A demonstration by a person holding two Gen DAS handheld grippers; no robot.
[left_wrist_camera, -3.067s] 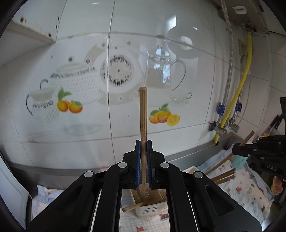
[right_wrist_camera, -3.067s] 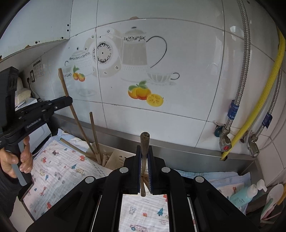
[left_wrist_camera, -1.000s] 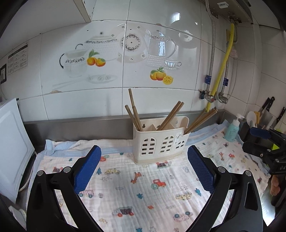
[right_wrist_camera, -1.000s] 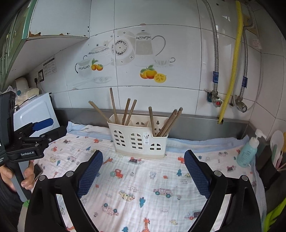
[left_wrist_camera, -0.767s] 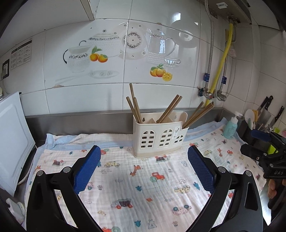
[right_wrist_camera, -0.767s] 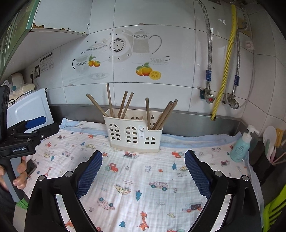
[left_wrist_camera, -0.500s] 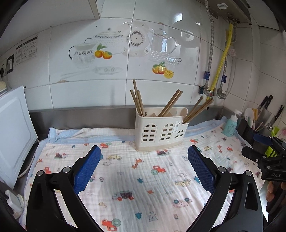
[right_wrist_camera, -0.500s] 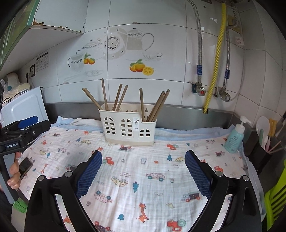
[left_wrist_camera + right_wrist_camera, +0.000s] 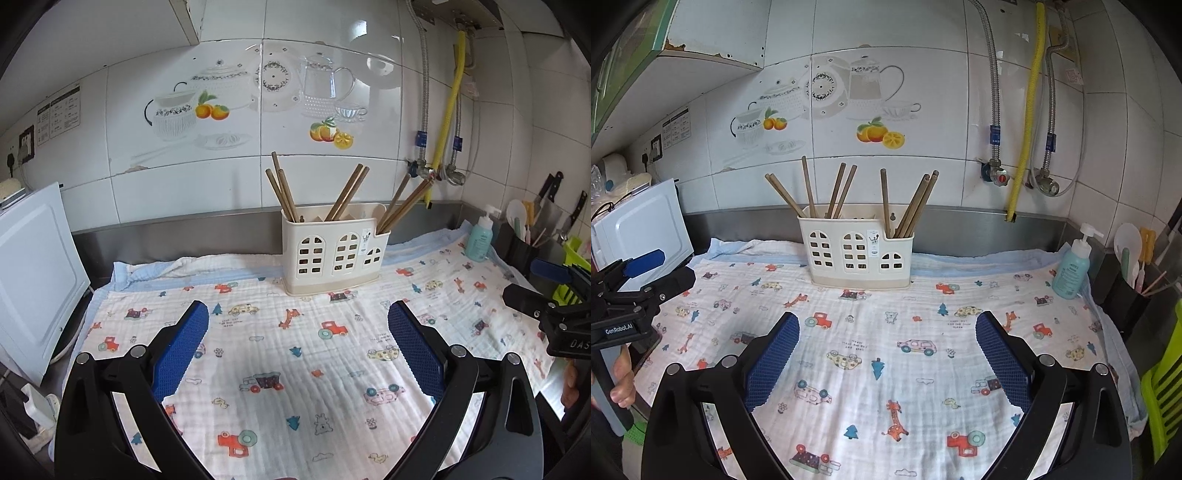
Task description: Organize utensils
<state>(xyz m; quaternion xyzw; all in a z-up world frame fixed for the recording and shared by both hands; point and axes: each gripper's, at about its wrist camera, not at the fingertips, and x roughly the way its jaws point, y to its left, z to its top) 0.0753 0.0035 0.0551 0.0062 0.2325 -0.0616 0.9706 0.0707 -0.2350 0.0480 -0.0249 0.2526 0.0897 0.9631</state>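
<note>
the chopsticks [image 9: 846, 192] are thin wooden sticks, light and stiff, and probably a little slick along the shaft, so the sensible hold is across the upper part that stands clear of the rim, pinched squarely so a stick does not roll between the pads. they all stand leaning in the cream caddy [image 9: 857, 254], which sits on the far middle of the desk on the printed cloth [image 9: 886, 354], near the tiled wall. the caddy itself looks like light plastic and could tip or slide if a stick is pulled sideways.

counted from the right wrist view: about nine sticks, roughly three at the left end, two in the middle, one upright and about three at the right end; the right bunch overlaps, so the count is unsure. one caddy, one cloth, no stick seen loose on the desk.

the left hand-held gripper [image 9: 297, 350] hangs near over the cloth with jaws spread wide and empty; the right hand-held gripper [image 9: 886, 350] is likewise agape and holds nothing.
</note>
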